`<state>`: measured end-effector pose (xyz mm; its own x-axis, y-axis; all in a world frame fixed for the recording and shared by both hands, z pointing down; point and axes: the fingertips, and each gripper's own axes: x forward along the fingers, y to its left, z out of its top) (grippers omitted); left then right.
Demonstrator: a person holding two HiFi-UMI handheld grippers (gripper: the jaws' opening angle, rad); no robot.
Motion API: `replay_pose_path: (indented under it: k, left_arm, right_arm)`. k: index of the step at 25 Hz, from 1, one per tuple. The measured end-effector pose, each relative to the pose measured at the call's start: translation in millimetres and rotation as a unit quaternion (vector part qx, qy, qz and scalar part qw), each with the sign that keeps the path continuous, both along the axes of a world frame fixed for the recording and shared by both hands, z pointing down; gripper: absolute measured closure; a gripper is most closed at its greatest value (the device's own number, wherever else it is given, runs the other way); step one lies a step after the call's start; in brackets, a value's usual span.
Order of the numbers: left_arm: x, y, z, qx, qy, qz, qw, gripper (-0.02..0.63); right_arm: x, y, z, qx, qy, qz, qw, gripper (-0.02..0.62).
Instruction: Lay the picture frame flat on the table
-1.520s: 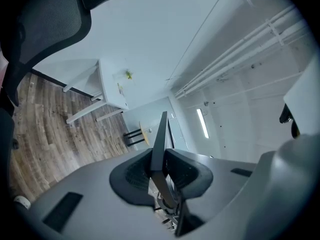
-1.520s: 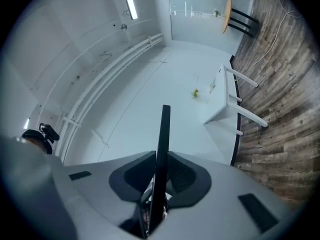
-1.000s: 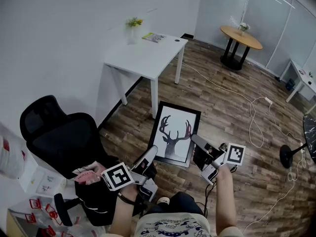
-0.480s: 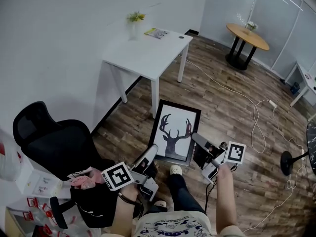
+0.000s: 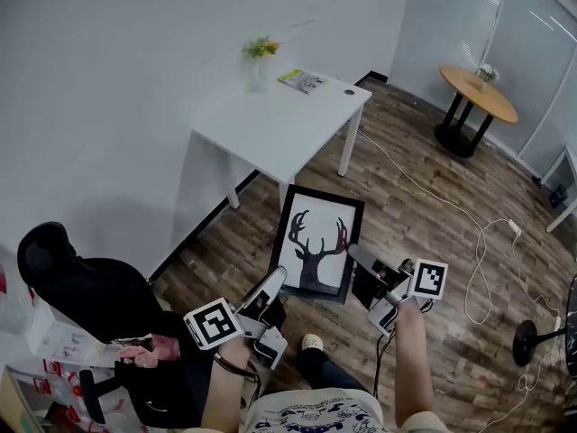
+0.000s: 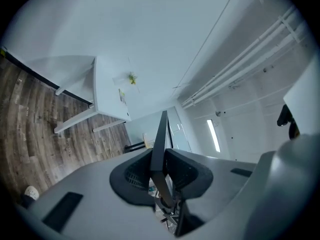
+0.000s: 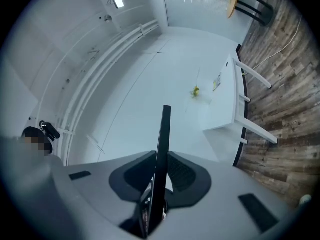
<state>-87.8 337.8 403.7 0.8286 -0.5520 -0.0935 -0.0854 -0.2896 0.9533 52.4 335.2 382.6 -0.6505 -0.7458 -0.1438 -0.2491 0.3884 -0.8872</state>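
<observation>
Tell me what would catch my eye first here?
A black picture frame with a deer print, held over the wood floor by its near corners, the left tool and right tool each clamped on an edge. Behind it stands a white table with a small plant.

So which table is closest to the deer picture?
The white rectangular table by the wall, just beyond the picture frame; the round wooden table stands much farther off.

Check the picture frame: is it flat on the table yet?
Not yet. The picture frame is held short of the white table, its near edge clamped by the left gripper and right gripper.
</observation>
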Motion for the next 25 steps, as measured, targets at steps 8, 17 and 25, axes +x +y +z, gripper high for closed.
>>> replay_pose_path:
  k: [8,17,25]
  left_arm:
    - [71.9,-91.9,-17.3,0.003,-0.006,-0.027,0.9996,0.517]
    - [91.1,-155.0,-7.8,-0.006,-0.013,-0.042,0.999,0.517]
    - [98.5,-259.4,-12.2,-0.007,-0.031,-0.044,0.9985,0.517]
  right_arm:
    - [70.3,-100.9,-18.9,0.006,-0.005,-0.028,1.0,0.512]
    - [90.0,-167.8,-2.6,-0.01,-0.016,-0.039,0.999,0.512]
    - [99.1,-272.7,-9.4,-0.015,-0.02,-0.042,0.999,0.512]
